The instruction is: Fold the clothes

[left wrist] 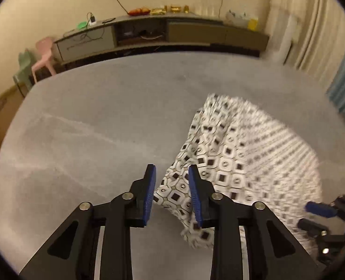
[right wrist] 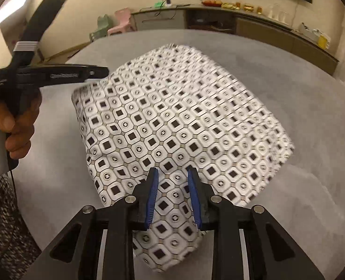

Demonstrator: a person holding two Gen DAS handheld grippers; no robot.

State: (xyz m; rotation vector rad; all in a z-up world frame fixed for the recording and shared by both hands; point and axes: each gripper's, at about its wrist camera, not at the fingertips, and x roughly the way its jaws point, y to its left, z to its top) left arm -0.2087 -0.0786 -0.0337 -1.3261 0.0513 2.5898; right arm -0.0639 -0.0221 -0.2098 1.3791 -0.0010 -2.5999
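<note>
A white cloth with a black square and octagon print [right wrist: 172, 121] lies bunched on the grey table [right wrist: 300, 198]; it also shows in the left wrist view [left wrist: 237, 163]. My left gripper [left wrist: 172, 193] is open, its blue pads over the cloth's left corner, with nothing between them. My right gripper [right wrist: 173, 196] is open above the cloth's near edge, the cloth passing under the fingers. The right gripper also shows at the lower right of the left wrist view [left wrist: 317, 217]. The left gripper, held by a hand, shows at the left of the right wrist view [right wrist: 88, 72].
The grey table [left wrist: 90, 128] spreads left and far of the cloth. Beyond its far edge stand a long low cabinet [left wrist: 160, 35] with small items on top, a pink chair [left wrist: 44, 56] and a green chair [left wrist: 24, 67]. Curtains [left wrist: 312, 35] hang at the right.
</note>
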